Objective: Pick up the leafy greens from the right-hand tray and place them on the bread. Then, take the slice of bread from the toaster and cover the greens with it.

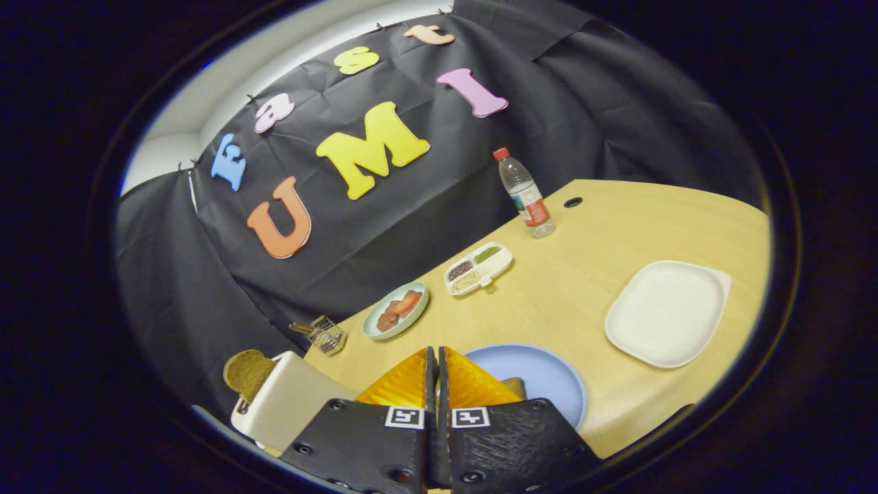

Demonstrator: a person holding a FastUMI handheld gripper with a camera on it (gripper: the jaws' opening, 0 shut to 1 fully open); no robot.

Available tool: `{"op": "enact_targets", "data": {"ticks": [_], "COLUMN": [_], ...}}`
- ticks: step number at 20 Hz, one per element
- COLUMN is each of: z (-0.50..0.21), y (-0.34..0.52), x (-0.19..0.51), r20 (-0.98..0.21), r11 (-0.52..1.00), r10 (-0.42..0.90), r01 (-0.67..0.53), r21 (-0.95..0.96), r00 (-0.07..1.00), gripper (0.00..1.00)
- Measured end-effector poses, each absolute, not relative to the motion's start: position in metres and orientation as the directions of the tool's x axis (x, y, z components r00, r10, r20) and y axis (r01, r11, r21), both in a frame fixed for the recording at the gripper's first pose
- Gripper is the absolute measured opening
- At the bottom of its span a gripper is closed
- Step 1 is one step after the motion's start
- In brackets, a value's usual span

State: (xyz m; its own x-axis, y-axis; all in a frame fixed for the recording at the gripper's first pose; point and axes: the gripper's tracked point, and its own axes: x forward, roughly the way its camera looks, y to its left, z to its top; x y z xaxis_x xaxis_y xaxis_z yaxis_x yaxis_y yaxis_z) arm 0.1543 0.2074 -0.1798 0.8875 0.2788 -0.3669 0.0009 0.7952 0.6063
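My gripper [435, 357] is shut, its fingers pressed together with nothing visible between them. It hangs just above a round blue plate [549, 374]. A brown corner of bread [516, 387] peeks out on that plate beside the right finger; the fingers hide the rest. To the left of the fingers stands a white toaster [291, 405] with a brown bread slice [247, 374] sticking up from its slot. Off to the right lies a white square tray [665, 312] showing plain white surface.
The wooden table [583, 274] runs ahead to the black cloth wall. Beyond the fingers sit a pale plate of reddish food [396, 310], a divided dish of grains [478, 267], a small wire basket [326, 334] and a water bottle [525, 193] at the back.
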Motion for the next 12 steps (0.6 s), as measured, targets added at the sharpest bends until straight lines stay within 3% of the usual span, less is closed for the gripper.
{"op": "enact_targets", "data": {"ticks": [5, 7, 12], "z": [-0.205, -0.209, -0.200], "y": [0.191, 0.185, 0.170], "x": [0.159, 0.156, 0.153], "r20": [-0.412, -0.422, -0.400], "r11": [0.825, 0.839, 0.859], "r10": [0.252, 0.243, 0.203], "r01": [0.029, 0.029, 0.033], "r21": [0.565, 0.544, 0.511], "r00": [0.876, 0.874, 0.894], "gripper": [0.00, 0.16, 0.37]}}
